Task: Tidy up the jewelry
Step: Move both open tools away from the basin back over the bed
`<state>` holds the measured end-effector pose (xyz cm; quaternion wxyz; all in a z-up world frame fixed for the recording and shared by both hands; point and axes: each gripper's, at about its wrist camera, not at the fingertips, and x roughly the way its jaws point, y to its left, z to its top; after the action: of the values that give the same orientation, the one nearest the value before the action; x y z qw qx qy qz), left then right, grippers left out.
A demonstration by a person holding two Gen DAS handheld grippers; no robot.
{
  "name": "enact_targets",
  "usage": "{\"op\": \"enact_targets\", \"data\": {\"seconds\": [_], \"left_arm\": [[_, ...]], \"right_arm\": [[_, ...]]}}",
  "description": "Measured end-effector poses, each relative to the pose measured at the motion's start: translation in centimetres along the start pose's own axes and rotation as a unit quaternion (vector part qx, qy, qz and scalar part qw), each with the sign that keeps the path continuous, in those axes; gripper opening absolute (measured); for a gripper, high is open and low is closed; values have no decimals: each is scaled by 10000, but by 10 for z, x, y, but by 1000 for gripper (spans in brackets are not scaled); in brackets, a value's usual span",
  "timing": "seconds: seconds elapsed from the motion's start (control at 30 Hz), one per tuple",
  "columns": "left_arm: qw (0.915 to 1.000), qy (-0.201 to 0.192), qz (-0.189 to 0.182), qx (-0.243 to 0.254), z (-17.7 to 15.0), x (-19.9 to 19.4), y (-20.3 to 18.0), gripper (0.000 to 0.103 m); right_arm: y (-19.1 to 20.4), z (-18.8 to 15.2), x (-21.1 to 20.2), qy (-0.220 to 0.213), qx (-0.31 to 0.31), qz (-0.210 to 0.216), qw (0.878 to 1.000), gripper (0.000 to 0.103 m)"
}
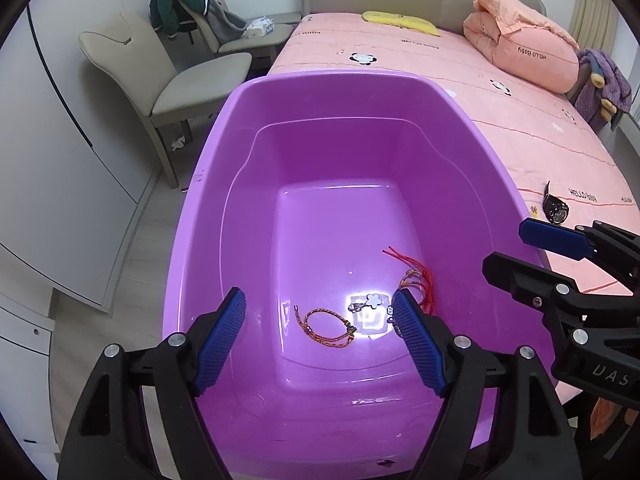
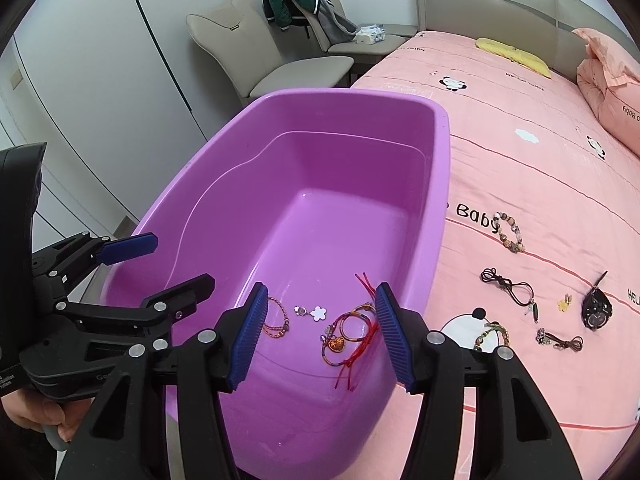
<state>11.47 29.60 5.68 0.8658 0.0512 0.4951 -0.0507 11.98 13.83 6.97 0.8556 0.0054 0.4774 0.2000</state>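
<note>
A purple plastic tub [image 1: 200, 184] [image 2: 440, 148] sits on the edge of a pink bed. On its floor lie a braided orange bracelet [image 1: 326, 326] [image 2: 276, 322], a white flower charm [image 1: 374, 301] [image 2: 319, 313] and a red cord bracelet with a pendant [image 1: 416, 280] [image 2: 348, 336]. My left gripper [image 1: 320, 332] is open and empty above the tub's near end. My right gripper [image 2: 320, 328] is open and empty above the tub; it shows at the right in the left wrist view [image 1: 516, 248]. On the bed lie a beaded bracelet [image 2: 508, 232], a black cord necklace [image 2: 512, 286], a black watch [image 2: 597, 308] [image 1: 555, 207] and other pieces.
Pink bed [image 2: 540, 152] with a folded pink quilt [image 1: 520, 40] and a yellow pillow [image 1: 400, 20]. Beige chairs [image 1: 168, 72] with a green jacket [image 1: 180, 4] stand at the left. White wardrobe doors [image 1: 48, 160] line the left side.
</note>
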Motion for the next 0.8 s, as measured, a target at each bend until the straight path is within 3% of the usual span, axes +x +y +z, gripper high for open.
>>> {"op": "enact_targets", "data": {"seconds": [0.3, 0.43, 0.63, 0.8], "left_arm": [[9998, -32, 192, -42, -9, -7, -17, 77], [9991, -67, 374, -172, -13, -14, -25, 88], [9982, -59, 528, -278, -19, -26, -53, 89], [9974, -428, 558, -183, -31, -42, -92, 93]], "right_arm": [[-22, -17, -27, -143, 86, 10, 9999, 55], [-41, -33, -42, -210, 166, 34, 9996, 57], [-76, -64, -60, -281, 283, -32, 9992, 58], [-111, -93, -75, -351, 362, -110, 9987, 60]]}}
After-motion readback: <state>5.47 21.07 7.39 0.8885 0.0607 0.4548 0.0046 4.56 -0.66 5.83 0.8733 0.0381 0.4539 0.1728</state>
